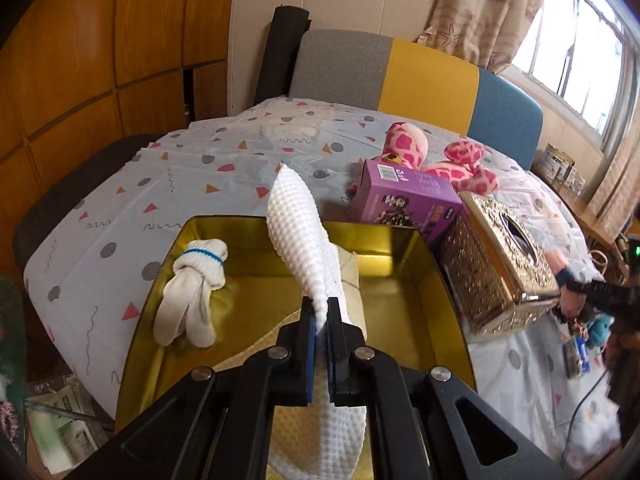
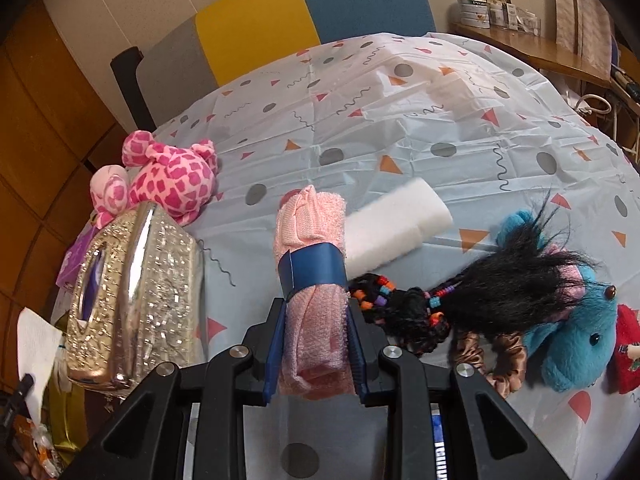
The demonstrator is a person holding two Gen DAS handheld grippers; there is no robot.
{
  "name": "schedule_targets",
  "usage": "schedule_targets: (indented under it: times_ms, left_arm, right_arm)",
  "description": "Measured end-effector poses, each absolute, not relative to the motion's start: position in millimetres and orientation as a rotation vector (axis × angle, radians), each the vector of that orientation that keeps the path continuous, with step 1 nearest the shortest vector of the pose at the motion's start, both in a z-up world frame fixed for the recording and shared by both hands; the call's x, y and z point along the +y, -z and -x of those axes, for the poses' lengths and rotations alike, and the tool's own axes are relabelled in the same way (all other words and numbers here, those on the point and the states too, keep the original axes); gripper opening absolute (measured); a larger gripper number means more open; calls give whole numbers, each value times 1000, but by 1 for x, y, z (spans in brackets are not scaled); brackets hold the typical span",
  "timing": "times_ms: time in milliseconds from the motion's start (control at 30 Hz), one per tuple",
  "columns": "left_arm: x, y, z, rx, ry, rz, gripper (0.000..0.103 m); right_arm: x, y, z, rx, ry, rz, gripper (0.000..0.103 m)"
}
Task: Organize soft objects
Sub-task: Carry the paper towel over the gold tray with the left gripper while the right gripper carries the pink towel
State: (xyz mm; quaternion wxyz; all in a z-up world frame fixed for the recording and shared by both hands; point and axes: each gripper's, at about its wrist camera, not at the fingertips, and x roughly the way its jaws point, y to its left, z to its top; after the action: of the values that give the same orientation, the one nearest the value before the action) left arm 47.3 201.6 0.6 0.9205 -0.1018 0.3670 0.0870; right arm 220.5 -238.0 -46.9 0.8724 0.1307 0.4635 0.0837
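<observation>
Each camera sits close behind its own gripper, angled down onto the patterned tablecloth (image 1: 224, 148). Both views share the gold tissue box (image 1: 496, 264), right of frame in the left view, lower left in the right view.

bench (image 2: 400, 128): wearing a pale cloth with dots and triangles
left of the hand-held gripper (image 2: 314, 344): gold tissue box (image 2: 136, 296) and pink spotted plush (image 2: 172, 180) are lying
ahead: white foam block (image 2: 396, 224) is resting
right: blue plush (image 2: 576, 340) and beaded black hair (image 2: 440, 300) are sprawling

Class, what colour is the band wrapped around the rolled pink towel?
Dark blue band, clearest in the right wrist view.
</observation>
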Motion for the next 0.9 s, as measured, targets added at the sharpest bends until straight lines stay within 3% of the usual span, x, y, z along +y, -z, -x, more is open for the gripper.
schedule_targets:
  times_ms: [500,900]
  left_arm:
    - [206,12,-24,756,-162,225,4]
    - [235,16,-3,749,-204,269,4]
  right_arm:
    - [-139,-25,-229,860,-353,-218,28]
    - [-54,-29,-211,870,-527,-158,28]
